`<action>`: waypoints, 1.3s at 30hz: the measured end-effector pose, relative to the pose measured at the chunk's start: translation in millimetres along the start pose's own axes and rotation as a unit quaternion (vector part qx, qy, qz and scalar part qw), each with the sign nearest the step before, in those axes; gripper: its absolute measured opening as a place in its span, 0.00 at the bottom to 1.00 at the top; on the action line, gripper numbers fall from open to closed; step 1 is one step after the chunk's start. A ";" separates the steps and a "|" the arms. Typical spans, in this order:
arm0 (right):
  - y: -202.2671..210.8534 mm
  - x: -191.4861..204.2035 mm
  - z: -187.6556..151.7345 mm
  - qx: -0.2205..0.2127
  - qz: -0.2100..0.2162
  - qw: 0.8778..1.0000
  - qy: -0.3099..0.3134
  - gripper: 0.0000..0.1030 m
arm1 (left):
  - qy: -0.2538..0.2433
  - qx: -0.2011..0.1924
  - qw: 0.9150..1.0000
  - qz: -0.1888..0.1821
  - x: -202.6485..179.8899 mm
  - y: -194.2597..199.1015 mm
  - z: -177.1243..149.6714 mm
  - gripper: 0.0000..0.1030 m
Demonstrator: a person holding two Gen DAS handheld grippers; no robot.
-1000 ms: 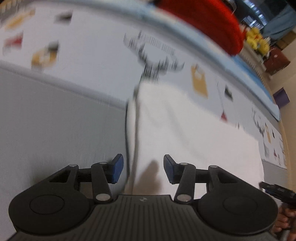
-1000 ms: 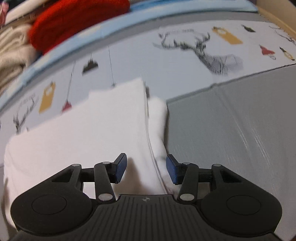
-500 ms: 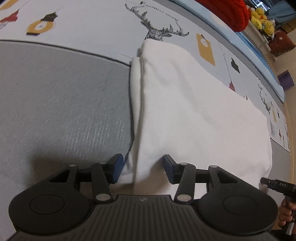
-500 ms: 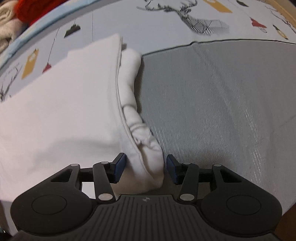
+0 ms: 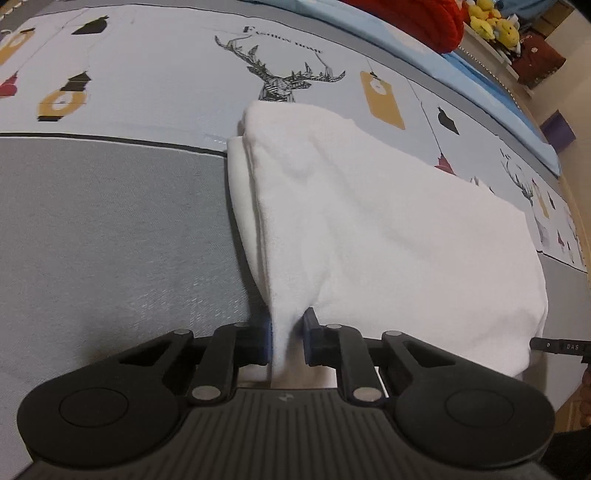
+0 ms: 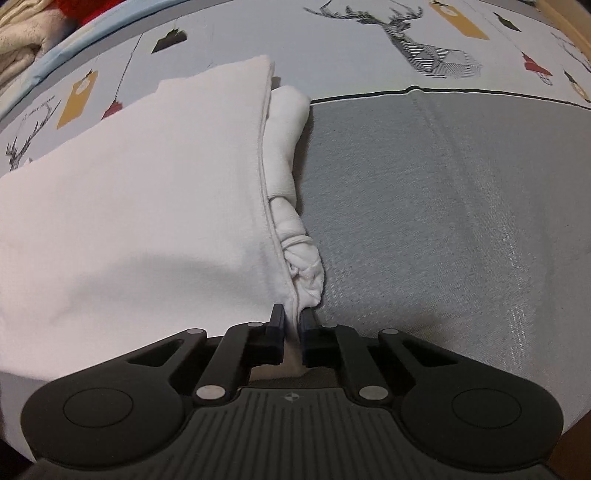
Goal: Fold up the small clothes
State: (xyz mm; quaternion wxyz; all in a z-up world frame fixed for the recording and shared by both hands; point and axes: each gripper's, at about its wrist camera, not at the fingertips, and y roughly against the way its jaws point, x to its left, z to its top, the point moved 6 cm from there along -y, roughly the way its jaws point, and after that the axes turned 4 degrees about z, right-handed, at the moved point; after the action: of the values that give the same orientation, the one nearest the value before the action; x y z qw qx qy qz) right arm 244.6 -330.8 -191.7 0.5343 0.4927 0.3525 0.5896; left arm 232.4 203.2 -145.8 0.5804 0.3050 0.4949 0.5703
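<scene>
1. Bedding fills both views: a grey sheet nearest the cams, w/ a pale printed strip behind it showing deer heads, lanterns and yellow tags.
2. Far bg, left wrist view: a red knit item and yellow plush toys at top right.
3. Right wrist view, top left corner: a cream fluffy textile.
4. White garment lies folded flat across the grey sheet and the printed strip, between the two grippers.
5. Left gripper: jaws closing, w/ the near left corner of the white garment between them. Cloth touches the left pad; a small gap shows by the right pad, so not clamped yet.
6. Garment's left edge shows two stacked layers running away from the cam.
7. Right gripper: jaws closing, nearly together, pads pressing on the garment's near right corner at the hem.
8. Just right of that hem a bunched, rolled bit of the same white cloth lies along the edge.
9. Right gripper's tip peeks in at the left view's right edge.
</scene>
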 end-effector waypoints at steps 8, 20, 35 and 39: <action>-6.8 34.8 -12.3 0.038 0.005 0.997 0.061 0.07 | 0.020 0.032 0.999 0.000 34.9 8.1 -10.0 0.22; 69.7 41.8 14.2 -0.085 -0.050 0.989 0.114 0.29 | 0.063 0.046 0.997 -0.020 45.1 -10.1 -6.4 0.32; 94.1 40.2 19.4 -0.198 -0.029 0.975 0.098 0.39 | 0.013 0.010 1.000 0.013 30.3 -0.1 -10.9 0.19; 86.9 29.1 21.7 -0.198 -0.036 0.978 0.061 0.39 | -0.006 0.006 0.998 0.059 30.9 6.9 -13.4 0.19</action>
State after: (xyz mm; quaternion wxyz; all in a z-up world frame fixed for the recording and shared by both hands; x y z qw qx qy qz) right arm 242.5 -320.4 -98.1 0.6199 0.3274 0.2785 0.6565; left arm 213.2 231.3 -150.8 0.5472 0.3402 0.4757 0.5988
